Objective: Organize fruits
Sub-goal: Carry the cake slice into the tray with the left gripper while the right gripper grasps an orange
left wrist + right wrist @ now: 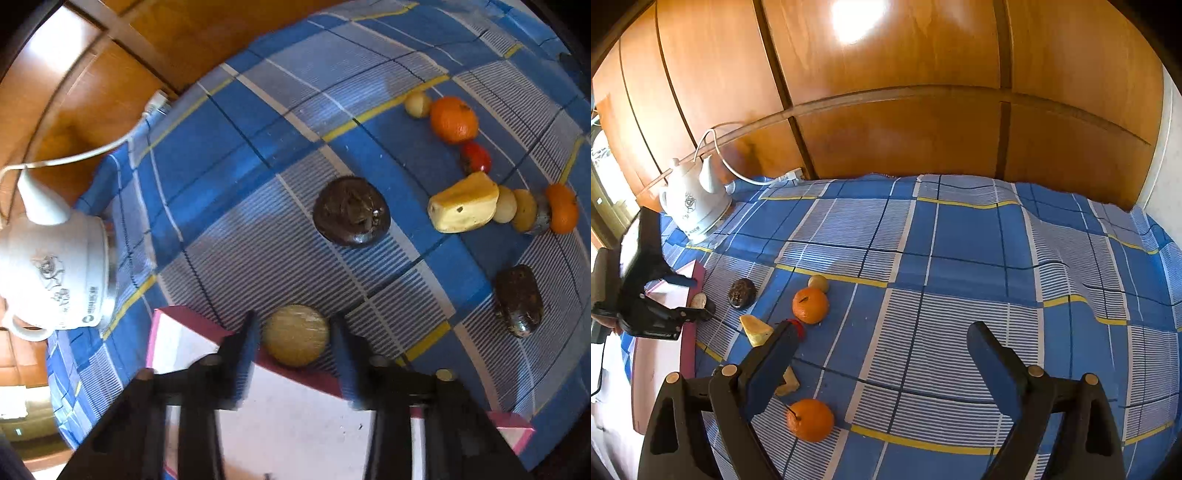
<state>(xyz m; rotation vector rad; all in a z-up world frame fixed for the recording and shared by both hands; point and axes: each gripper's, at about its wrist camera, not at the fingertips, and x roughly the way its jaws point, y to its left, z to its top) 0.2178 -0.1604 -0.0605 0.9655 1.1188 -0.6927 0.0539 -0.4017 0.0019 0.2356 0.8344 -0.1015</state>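
Left wrist view: left claw (295, 336) grips a pale round fruit (295, 335) above the pink box's rim (207, 321); dark fruit (351, 210) ahead. Right claw (882, 365) gapes, holding nothing, over bare cloth.

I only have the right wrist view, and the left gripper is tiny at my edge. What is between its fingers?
Observer: A pale round fruit sits between the left gripper pads, over the box's pink rim. I cannot tell if they pinch it.
Operator: Any fruit hidden behind my own fingers?
Observer: Yes, a dark oblong fruit lies alone on the cloth, apart from the yellow wedge.
Operator: Anything beside that wedge?
Observer: Two small pale fruits line up right beside it.
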